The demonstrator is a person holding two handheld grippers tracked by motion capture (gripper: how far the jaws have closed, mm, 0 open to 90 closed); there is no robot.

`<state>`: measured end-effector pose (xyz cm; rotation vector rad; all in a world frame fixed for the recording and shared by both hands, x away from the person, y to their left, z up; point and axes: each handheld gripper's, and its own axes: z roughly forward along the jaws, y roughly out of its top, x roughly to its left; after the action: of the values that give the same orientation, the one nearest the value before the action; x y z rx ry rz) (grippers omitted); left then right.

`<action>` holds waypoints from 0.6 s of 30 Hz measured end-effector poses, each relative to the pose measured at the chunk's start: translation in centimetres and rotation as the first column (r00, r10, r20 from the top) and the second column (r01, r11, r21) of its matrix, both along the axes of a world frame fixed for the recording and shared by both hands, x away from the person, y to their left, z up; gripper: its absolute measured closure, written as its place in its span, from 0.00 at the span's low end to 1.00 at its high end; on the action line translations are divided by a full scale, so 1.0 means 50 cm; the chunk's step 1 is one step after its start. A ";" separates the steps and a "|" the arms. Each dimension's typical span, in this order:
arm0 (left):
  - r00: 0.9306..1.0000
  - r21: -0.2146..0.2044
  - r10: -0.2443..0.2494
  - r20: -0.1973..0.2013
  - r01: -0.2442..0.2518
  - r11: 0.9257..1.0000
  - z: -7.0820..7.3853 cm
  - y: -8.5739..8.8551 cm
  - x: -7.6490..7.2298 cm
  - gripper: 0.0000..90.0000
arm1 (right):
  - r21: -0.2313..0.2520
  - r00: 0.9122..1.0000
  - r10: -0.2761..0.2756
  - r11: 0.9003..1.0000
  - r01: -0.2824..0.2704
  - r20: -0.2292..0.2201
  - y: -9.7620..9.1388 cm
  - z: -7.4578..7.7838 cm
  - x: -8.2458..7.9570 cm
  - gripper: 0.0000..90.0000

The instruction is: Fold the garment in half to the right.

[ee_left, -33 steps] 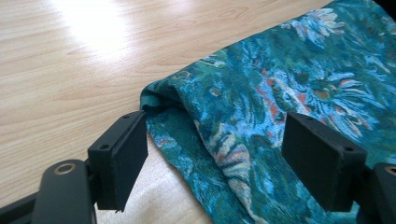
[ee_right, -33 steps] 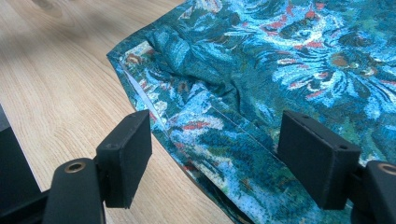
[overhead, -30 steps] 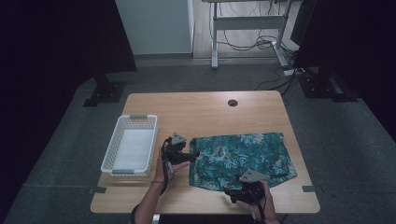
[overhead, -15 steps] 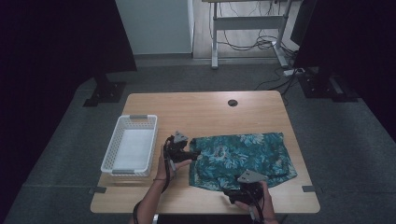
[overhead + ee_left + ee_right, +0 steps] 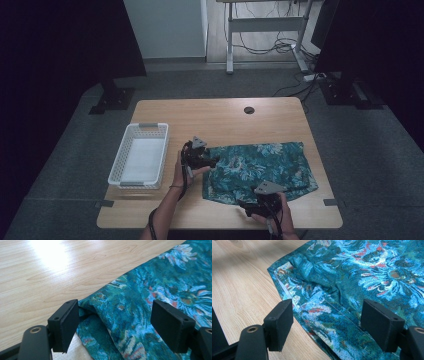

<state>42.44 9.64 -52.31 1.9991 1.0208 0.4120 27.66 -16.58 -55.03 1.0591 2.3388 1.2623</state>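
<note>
A teal floral garment (image 5: 260, 170) lies spread on the right half of the wooden table (image 5: 220, 117). My left gripper (image 5: 212, 162) sits at the garment's upper left corner, jaws wide open, with a raised fold of the cloth (image 5: 117, 315) between them and not pinched. My right gripper (image 5: 245, 205) rests at the near left hem, also open. In the right gripper view the hemmed edge of the cloth (image 5: 332, 312) lies between the two black pads (image 5: 280, 323), untouched.
A white plastic basket (image 5: 140, 156) stands on the table's left side. A round cable hole (image 5: 249, 110) sits near the far edge. Desk legs and cables show on the floor beyond the table.
My left gripper has slid a little to the right, onto the garment's corner. The right gripper has stayed where it was, and the garment lies as before.
</note>
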 end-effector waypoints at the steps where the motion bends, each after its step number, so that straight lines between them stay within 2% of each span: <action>1: 1.000 0.002 0.002 0.000 -0.002 1.000 -0.002 -0.001 0.003 0.25 | 0.000 1.000 0.000 1.000 0.000 0.000 0.000 0.000 0.000 0.28; 7: 1.000 0.008 0.007 -0.007 -0.007 1.000 -0.008 -0.005 0.019 0.25 | -0.001 1.000 -0.002 1.000 0.002 0.001 -0.001 0.000 0.000 0.28; 10: 1.000 0.022 0.008 0.004 -0.008 1.000 -0.008 -0.008 0.024 0.25 | -0.005 1.000 -0.003 1.000 0.003 0.002 -0.001 -0.001 0.000 0.28; 15: 1.000 0.011 0.016 0.005 -0.016 1.000 -0.005 -0.003 0.034 0.26 | -0.007 1.000 -0.003 1.000 0.003 0.006 0.000 0.000 -0.001 0.28; 18: 1.000 0.019 0.017 0.001 -0.017 1.000 -0.007 -0.002 0.040 0.26 | -0.008 1.000 0.000 1.000 0.000 0.004 0.003 -0.001 -0.002 0.28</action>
<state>44.42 9.55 -52.64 2.0079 1.0378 0.4337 27.57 -16.45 -55.11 1.0528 2.3391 1.2531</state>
